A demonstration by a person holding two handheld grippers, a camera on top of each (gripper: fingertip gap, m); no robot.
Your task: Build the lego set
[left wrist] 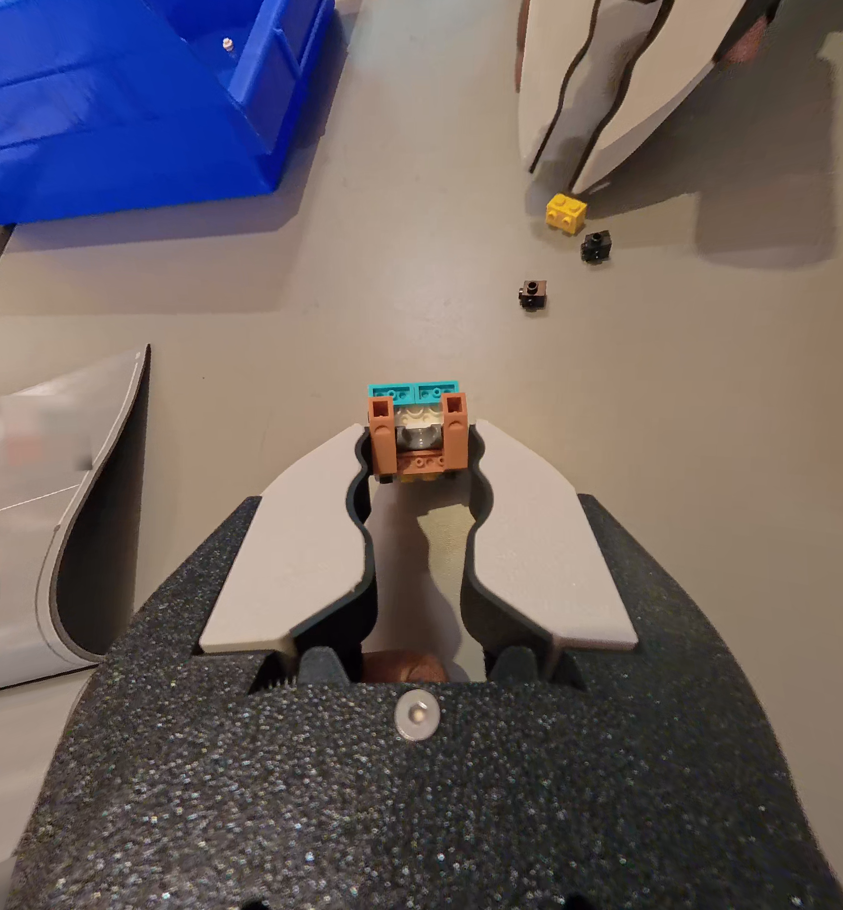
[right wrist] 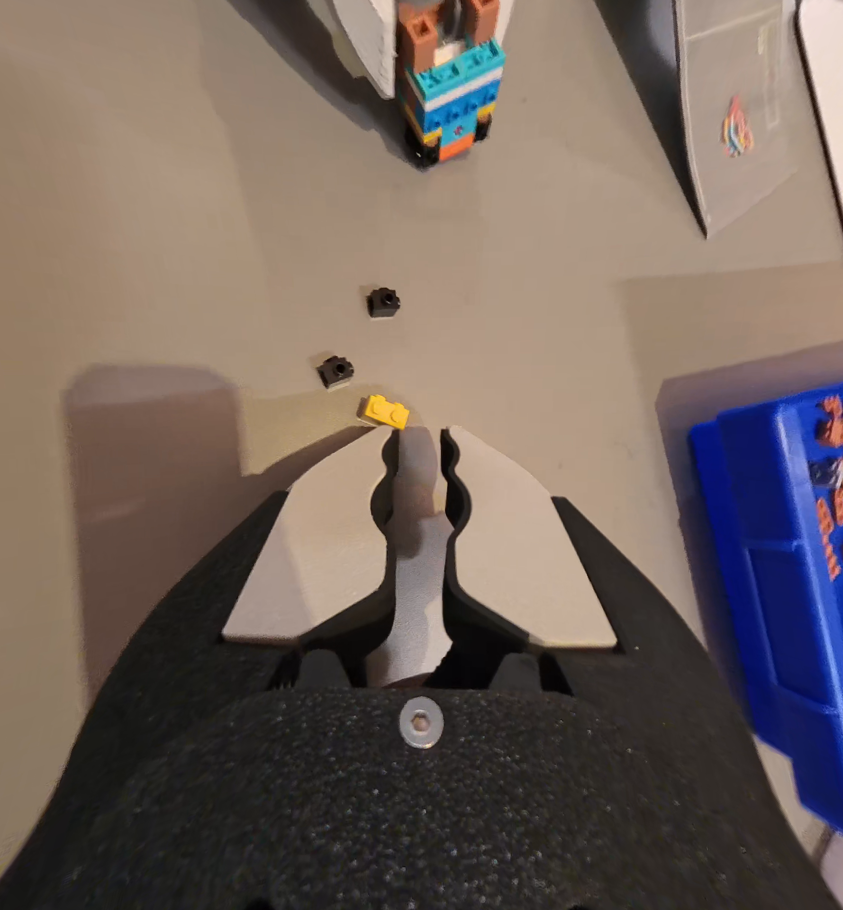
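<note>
Left gripper (left wrist: 418,445) is clamped on the half-built brown, teal and white lego model (left wrist: 418,431); only the right wrist view shows its blue and orange lower part standing on the plain grey tabletop (right wrist: 163,221). Right gripper (right wrist: 419,433) is parted, holding nothing, tips just beside a small yellow two-stud brick (right wrist: 384,410), two tiny black bricks (right wrist: 335,370) nearby. Blue plastic bin (right wrist: 774,591) holds brownish pieces.

body: speckled black | fingers (left wrist: 306,532): grey, wavy black pads | screw (left wrist: 416,713): silver
</note>
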